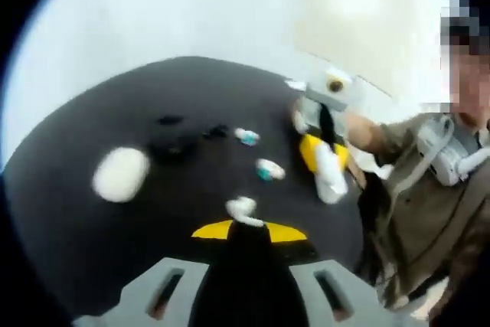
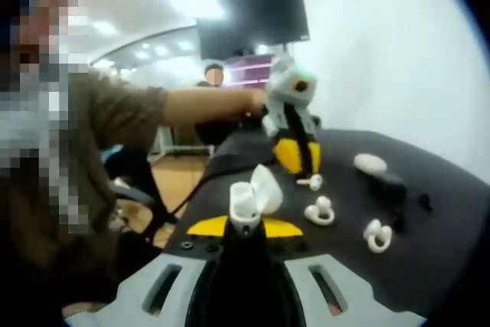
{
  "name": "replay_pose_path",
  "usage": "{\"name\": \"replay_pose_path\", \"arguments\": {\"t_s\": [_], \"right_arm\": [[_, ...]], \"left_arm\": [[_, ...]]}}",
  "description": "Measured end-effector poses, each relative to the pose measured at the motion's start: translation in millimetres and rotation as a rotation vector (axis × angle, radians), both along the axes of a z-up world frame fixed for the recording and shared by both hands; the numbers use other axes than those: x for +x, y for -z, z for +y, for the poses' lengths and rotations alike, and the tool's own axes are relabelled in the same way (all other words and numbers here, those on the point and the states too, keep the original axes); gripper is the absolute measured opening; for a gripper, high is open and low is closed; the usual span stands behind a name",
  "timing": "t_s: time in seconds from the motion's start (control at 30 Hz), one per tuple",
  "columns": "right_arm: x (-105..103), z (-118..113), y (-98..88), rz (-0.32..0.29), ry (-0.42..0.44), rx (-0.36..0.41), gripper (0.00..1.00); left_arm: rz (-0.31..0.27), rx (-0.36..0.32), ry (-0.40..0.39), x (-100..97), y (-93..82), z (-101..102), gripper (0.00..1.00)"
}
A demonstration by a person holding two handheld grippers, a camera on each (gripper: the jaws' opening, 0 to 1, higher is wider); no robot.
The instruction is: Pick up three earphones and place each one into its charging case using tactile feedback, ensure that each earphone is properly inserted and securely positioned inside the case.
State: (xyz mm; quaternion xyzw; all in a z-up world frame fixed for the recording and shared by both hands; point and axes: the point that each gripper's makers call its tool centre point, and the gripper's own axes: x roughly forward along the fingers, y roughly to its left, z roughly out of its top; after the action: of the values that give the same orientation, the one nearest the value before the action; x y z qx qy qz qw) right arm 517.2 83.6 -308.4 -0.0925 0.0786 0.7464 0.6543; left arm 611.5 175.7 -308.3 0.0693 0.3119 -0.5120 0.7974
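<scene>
In the left gripper view, the left gripper rises from the bottom centre of the frame, its fingers closed on a white earphone at the yellow tips. Beyond it lies a round black table. A closed white charging case sits at the left of the frame. 2 more earphones, white with teal, lie near the middle: one just above the held earphone and another higher still. Dark items near the upper middle of the table are too blurred to name.

At the right of this view the right gripper hangs over the table with its yellow fingers pointing down, holding something white that is too blurred to identify here.

In the right gripper view, the right gripper rises from the bottom centre, its fingers clamped on an open white case with its lid tilted up to the right. The left gripper appears at the upper middle, held by a person's hand. 2 white earphones lie at centre right, with the closed case further up.
</scene>
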Motion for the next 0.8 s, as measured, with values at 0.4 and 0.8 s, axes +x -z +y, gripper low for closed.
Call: {"name": "replay_pose_path", "arguments": {"t_s": [0.4,0.8], "right_arm": [[0,0,-0.2,0.003,-0.002,0.002,0.17],[-2,1,-0.1,0.002,-0.003,0.003,0.17]], "left_arm": [[0.174,-0.079,0.123,-12.3,6.3,-25,0.13],[0.223,-0.058,0.13,-10.2,14.8,-26,0.09]]}}
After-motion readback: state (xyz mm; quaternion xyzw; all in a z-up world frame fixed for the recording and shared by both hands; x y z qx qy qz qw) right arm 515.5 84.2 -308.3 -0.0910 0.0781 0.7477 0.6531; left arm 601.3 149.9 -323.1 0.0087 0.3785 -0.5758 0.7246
